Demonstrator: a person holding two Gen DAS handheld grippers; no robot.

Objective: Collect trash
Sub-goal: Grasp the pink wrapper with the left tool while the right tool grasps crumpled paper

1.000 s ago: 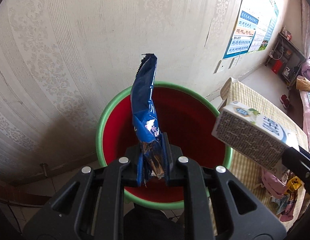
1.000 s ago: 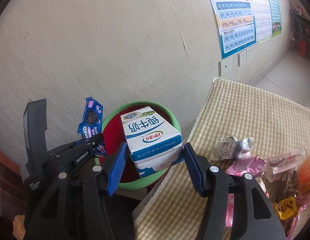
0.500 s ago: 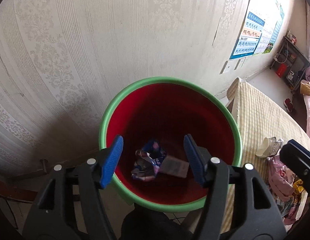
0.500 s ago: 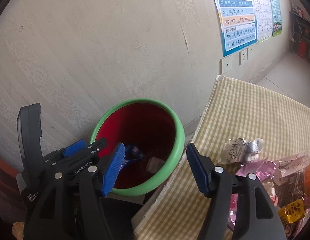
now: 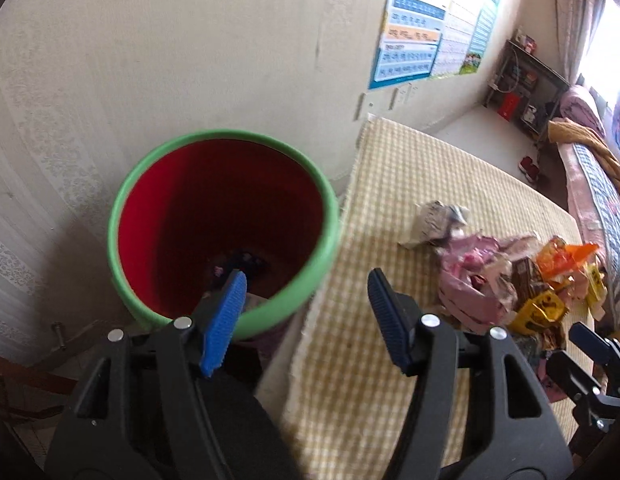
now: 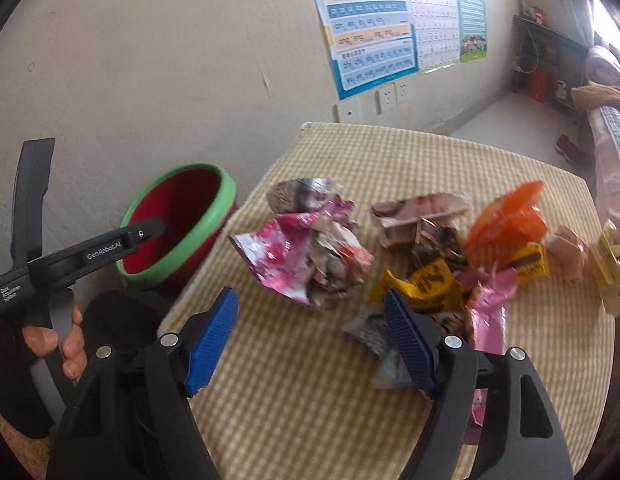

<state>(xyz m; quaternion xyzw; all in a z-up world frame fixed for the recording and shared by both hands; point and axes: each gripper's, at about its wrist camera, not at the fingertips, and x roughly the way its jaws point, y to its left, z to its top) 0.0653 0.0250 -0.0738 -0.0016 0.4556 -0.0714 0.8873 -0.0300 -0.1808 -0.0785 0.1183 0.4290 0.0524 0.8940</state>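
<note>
A red bin with a green rim [image 5: 326, 216] [image 6: 225, 196] stands on the floor against the wall, left of the table. A blue wrapper [image 5: 241, 262] lies at its bottom. My left gripper [image 5: 305, 320] is open and empty over the bin's near rim and the table edge. My right gripper [image 6: 310, 340] is open and empty above the checked tablecloth [image 6: 310, 400], just before a pile of trash: a crumpled pink wrapper [image 6: 305, 256], yellow wrappers [image 6: 426, 284] and an orange bag [image 6: 506, 216]. The pile also shows in the left wrist view [image 5: 502, 268].
The left gripper's handle [image 6: 33, 264] and the hand holding it show at the left of the right wrist view. Posters [image 6: 370, 28] and wall sockets [image 6: 390, 96] are on the wall behind the table. A bed [image 5: 590, 184] and a shelf [image 5: 522, 76] stand at the far right.
A second ago the left gripper held the blue wrapper and the right held a milk carton over the bin. Both dropped into the bin. Both grippers have swung right toward the table.
</note>
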